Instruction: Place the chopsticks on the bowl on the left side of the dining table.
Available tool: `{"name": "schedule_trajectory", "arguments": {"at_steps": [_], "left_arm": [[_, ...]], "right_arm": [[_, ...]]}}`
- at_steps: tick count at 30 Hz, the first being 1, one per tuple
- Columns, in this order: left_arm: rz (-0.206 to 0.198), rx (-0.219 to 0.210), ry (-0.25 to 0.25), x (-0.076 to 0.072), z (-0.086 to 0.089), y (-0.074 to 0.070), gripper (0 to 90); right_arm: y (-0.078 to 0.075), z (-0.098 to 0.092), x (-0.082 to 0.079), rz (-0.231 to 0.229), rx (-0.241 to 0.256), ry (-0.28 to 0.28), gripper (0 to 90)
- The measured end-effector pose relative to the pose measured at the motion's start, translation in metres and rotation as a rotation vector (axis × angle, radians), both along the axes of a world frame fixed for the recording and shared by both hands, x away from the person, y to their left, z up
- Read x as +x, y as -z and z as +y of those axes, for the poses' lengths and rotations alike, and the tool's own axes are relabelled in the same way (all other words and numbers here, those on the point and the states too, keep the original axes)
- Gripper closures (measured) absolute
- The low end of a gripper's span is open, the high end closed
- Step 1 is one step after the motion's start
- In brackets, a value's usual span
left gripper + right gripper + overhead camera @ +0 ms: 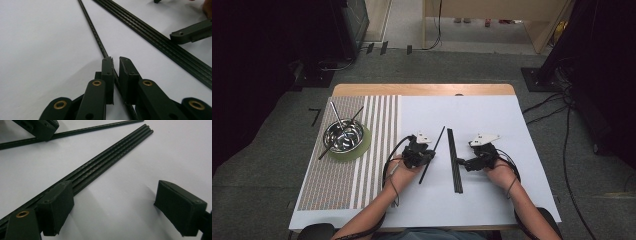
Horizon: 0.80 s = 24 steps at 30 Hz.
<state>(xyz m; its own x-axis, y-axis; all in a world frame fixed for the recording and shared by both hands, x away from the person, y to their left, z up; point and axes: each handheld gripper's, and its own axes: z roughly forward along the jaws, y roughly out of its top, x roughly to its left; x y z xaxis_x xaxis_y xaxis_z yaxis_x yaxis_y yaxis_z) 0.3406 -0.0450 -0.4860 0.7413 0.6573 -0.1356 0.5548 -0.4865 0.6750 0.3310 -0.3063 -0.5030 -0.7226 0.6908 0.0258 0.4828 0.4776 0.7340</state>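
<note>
Two grippers are working near the middle of the table [512, 130]. My left gripper [430, 153] is pinching a single thin black rod [432, 154], which is lying slanted on the white surface. My right gripper [460, 162] is spread wide, one jaw touching the bundle of black rods [454, 160] lying just beside the single one, toward the table's right edge.

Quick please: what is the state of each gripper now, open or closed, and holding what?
Left gripper: closed on the single black rod.
Right gripper: open, holding nothing; one jaw rests beside the bundle of black rods.
</note>
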Motion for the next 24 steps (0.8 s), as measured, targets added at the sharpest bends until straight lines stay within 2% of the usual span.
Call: {"name": "schedule_trajectory", "arguments": {"at_steps": [15,21,24], "left_arm": [[0.021,0.03,-0.048,0.015,0.02,-0.003,86.4],[0.013,0.052,-0.056,0.021,0.029,-0.005,86.7],[0.023,0.053,-0.059,0.023,0.032,-0.006,86.7]], "right_arm": [[0.0,0.0,0.0,-0.002,0.0,-0.001,15.1],[0.0,0.0,0.0,-0.002,0.0,-0.001,15.1],[0.0,0.0,0.0,-0.002,0.001,-0.001,15.1]]}}
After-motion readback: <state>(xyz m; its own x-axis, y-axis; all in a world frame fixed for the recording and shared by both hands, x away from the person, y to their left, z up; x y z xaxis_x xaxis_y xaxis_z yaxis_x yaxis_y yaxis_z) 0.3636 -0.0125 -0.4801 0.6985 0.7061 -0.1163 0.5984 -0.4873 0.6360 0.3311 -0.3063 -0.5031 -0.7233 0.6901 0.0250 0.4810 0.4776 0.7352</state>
